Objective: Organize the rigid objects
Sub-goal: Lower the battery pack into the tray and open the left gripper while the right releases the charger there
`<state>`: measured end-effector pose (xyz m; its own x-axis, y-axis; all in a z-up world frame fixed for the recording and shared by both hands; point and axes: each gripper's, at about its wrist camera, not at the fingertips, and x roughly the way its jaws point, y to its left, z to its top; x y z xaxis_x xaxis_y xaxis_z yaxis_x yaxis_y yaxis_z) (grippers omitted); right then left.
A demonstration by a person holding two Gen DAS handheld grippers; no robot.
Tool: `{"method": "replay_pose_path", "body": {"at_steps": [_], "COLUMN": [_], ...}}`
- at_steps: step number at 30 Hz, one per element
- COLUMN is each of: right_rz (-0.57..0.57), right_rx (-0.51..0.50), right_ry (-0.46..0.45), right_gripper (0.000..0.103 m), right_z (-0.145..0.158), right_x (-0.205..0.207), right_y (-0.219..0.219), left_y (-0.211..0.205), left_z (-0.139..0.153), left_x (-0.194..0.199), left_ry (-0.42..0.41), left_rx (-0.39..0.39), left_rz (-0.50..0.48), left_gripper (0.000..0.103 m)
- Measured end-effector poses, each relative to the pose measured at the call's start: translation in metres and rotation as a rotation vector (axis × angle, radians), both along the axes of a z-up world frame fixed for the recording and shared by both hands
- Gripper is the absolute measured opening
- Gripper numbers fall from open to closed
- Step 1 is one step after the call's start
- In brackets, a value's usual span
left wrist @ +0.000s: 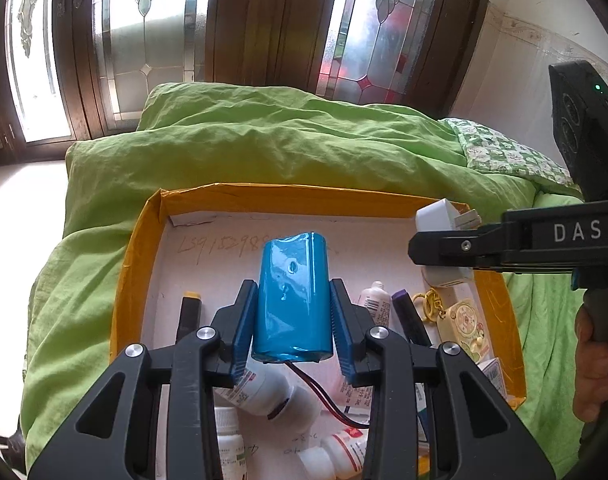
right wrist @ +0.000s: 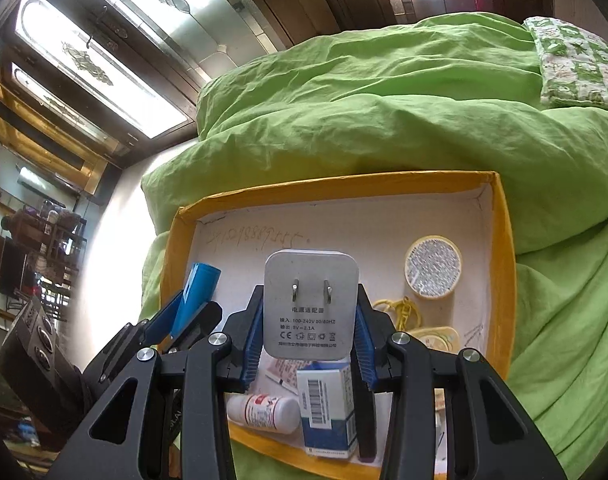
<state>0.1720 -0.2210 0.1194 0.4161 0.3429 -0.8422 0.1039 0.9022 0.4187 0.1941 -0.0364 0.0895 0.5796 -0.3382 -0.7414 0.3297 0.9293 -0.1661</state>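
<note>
While the left gripper [left wrist: 291, 312] clamps a blue battery pack [left wrist: 291, 296], the right gripper [right wrist: 308, 328] clamps a white charger [right wrist: 310, 304] (prongs visible), both seemingly above the yellow-rimmed box [left wrist: 287, 194].

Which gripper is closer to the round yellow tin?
Right. The right gripper, shut on the white charger, is just beside the round yellow tin. The left gripper, holding the blue battery, is farther off.

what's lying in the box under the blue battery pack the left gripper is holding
Below the blue shrink-wrapped battery pack in the yellow-rimmed cardboard box lie white plastic medicine bottles and the pack's dangling red and black wires. The gripper frame hides the rest.
</note>
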Motion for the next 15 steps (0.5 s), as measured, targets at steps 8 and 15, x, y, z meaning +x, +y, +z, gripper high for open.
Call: {"method": "replay_pose_path", "body": {"at_steps": [8,15], "right_rz": [-0.024,-0.016], "right_rx": [-0.041,-0.119], "right_ry": [0.041,0.049], "right_gripper": [0.036,0.036], "right_z": [-0.034,-0.049], "right_x": [0.039,0.047], "right_y": [0.003,0.004], "left_y": [-0.008,-0.009], "left_z": [-0.023,-0.039], "left_x": [0.022,0.028], "left_ry": [0.056,0.098], "left_rx": [0.033,0.049], "left_rz": [0.012,0.024], "left_gripper": [0.033,0.033]}}
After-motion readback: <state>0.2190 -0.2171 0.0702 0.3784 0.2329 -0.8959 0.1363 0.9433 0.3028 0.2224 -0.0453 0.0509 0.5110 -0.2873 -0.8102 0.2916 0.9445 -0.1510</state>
